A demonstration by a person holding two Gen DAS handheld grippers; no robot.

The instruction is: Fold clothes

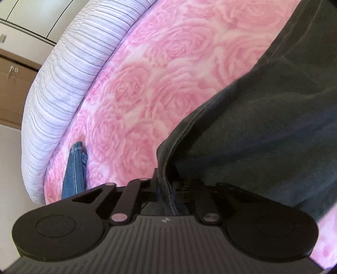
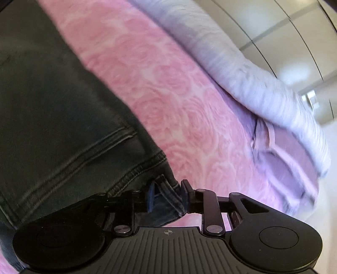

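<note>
The left hand-held gripper [image 1: 166, 187] is pinching a stitched edge of the dark jeans [image 1: 263, 126], the seam running down between its closed fingers. From there the dark denim spreads away across the bed, lying over the pink rose-patterned blanket [image 1: 158, 80]. The right hand-held gripper [image 2: 166, 196] is clamped on another edge of the same dark jeans [image 2: 52, 105], its blue pads [image 2: 151, 197] pressed against a double-stitched hem, with a lighter blue inner face of the fabric showing just below the grip. The denim fills that side of the view and rests on the pink blanket [image 2: 179, 94].

Farther out, a second garment of blue denim [image 1: 75, 168] lies near the edge of the bed, beside a rolled white-and-lilac striped quilt [image 1: 69, 73] that runs along the bed's far edge. In the right wrist view the same quilt [image 2: 242, 73] is blurred, and a pale lilac garment [image 2: 284, 164] lies just below it toward the bed's corner. Beyond the bed stand a brown cabinet [image 1: 10, 84] and white cupboard doors [image 1: 31, 16].
</note>
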